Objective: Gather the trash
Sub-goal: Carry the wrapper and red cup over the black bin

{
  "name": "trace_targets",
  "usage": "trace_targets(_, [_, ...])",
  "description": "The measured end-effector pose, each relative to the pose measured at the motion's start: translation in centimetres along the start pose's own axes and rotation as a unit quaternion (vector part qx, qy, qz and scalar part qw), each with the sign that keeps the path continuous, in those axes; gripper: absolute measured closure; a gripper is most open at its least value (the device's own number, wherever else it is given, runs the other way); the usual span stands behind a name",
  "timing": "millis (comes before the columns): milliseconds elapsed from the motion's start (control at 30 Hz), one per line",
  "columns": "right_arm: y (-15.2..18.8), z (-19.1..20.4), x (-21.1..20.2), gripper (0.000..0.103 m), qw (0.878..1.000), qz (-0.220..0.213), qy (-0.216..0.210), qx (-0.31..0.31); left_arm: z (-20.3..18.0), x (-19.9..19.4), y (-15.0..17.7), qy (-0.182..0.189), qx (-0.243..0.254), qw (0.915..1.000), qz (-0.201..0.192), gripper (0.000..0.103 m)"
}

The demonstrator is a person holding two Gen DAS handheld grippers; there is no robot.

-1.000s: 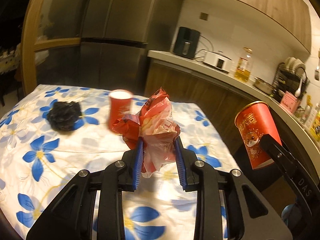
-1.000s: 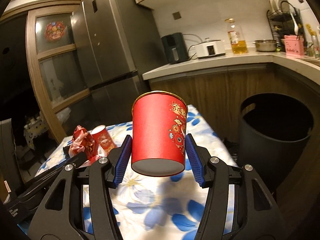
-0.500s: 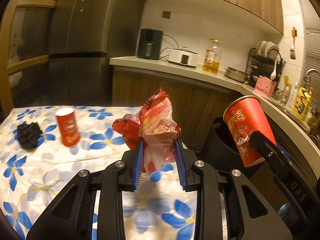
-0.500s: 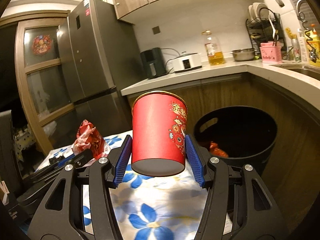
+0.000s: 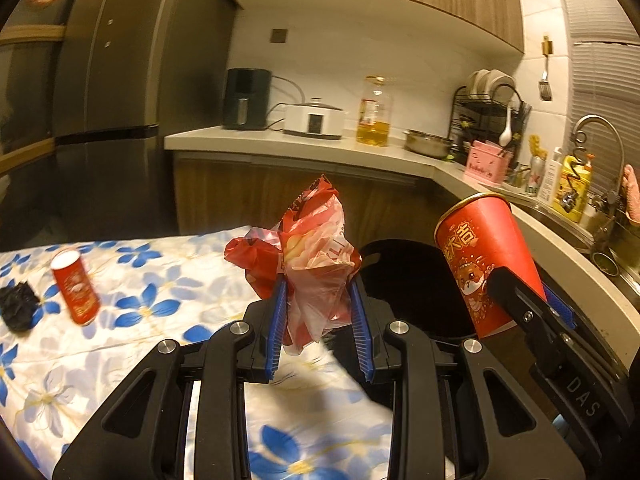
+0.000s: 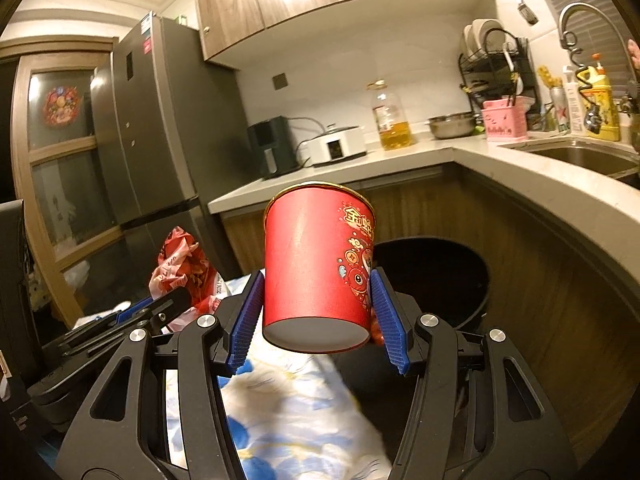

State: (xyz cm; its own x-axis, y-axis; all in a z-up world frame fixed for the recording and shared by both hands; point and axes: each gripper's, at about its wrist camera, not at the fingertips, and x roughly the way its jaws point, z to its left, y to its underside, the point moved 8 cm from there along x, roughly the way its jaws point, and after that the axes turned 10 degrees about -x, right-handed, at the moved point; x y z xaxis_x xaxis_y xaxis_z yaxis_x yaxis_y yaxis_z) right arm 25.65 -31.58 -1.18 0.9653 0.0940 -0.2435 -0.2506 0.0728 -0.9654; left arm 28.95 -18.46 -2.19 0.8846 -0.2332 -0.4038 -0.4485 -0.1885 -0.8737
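Note:
My left gripper [image 5: 318, 300] is shut on a crumpled red and white plastic bag [image 5: 312, 256], held above the table's right end. The bag also shows in the right wrist view [image 6: 180, 268]. My right gripper [image 6: 318, 300] is shut on a red paper cup [image 6: 318, 268], upright, held in the air; the cup also shows in the left wrist view [image 5: 488, 264]. A black trash bin [image 6: 444, 276] stands on the floor just beyond both grippers, also seen in the left wrist view [image 5: 404, 276]. Something red lies inside it, mostly hidden by the cup.
A table with a blue-flower cloth [image 5: 160, 320] holds a red can [image 5: 76, 292] and a black crumpled lump [image 5: 18, 308] at the left. A wooden counter [image 6: 520, 184] with appliances, an oil bottle [image 5: 374, 114] and a sink curves around behind the bin. A fridge [image 6: 160, 140] stands at the left.
Both grippers have swung right, away from the table middle toward the bin, each still holding its item. The bin now lies close ahead; the red can and black lump have slid left.

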Motion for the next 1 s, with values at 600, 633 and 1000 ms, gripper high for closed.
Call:
trace_targets(600, [-3.2,-7.7,0.8,0.049,0.997,-0.028,0.066,0.009,-8.8,4.9,-1.9,0.053,0.052,0.9972,-0.007,0.073])
trace_targets(633, [-3.3,-7.9,1.1,0.049,0.997,-0.028,0.066,0.010,-9.0,5.3,-2.0,0.055,0.053,0.9971,-0.006,0.073])
trace_targets(1000, [-2.5,-8.8,4.5,0.049,0.998,-0.002,0.058,0.013,-9.5,9.2,-0.8,0.056,0.061,0.9965,0.015,0.071])
